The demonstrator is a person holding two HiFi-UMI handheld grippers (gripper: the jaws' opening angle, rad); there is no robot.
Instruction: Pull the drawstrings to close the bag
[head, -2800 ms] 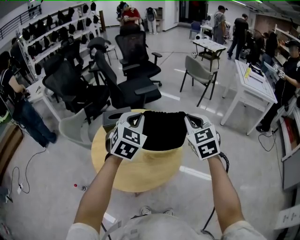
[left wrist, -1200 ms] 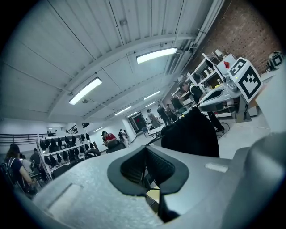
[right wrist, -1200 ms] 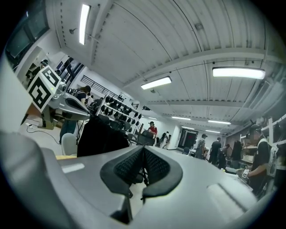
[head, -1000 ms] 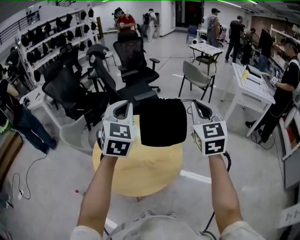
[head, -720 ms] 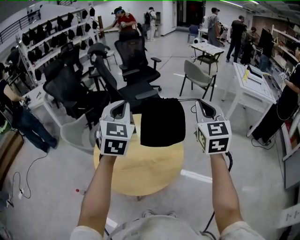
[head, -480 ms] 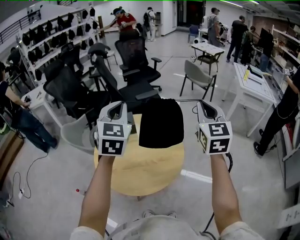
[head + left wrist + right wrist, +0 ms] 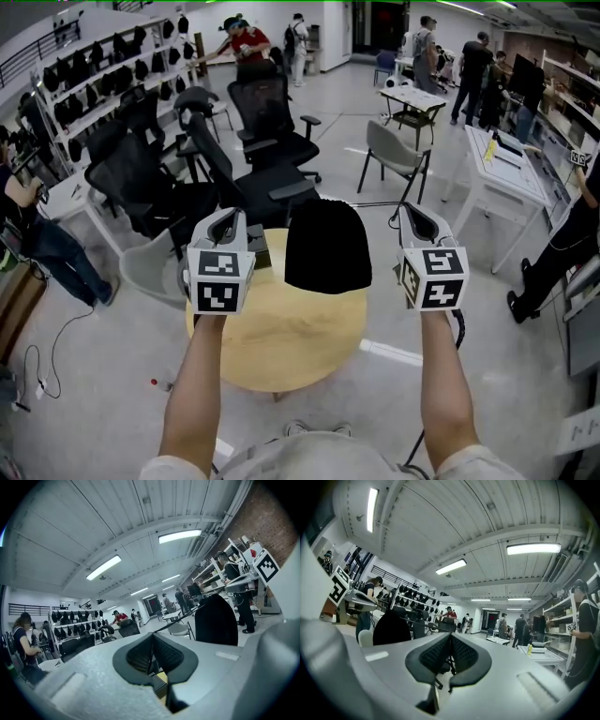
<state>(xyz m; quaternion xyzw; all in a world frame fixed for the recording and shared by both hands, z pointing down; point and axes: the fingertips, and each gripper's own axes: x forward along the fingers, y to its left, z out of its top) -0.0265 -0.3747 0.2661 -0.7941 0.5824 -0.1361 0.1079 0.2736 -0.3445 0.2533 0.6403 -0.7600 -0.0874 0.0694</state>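
MID-AIR PULL: A person holds a black fabric drawstring bag point(image 7: 327, 246) between two hand-held grippers, above a round pale-wood worktop point(image 7: 281, 347) in a busy workshop. The left gripper point(image 7: 228, 217) and the right gripper point(image 7: 414, 214) stand apart on either side of the bag, both pointing level. Each gripper's fingers are pressed fully together on a thin black cord. The left drawstring point(image 7: 179, 618) runs taut from the left fingers to the bag. The right drawstring point(image 7: 380, 203) stretches in a straight line from the bag's top to the right fingers. The bag hangs from these two cords alone, touching neither gripper nor the worktop below. Its top looks gathered into a narrow, rounded crown with no open mouth showing from above, so the closing pull appears largely done. What seems left is at most a last tightening and setting the bag down. Whether the mouth is cinched completely cannot be told from these views. Black office chairs point(image 7: 272, 122) stand well behind.
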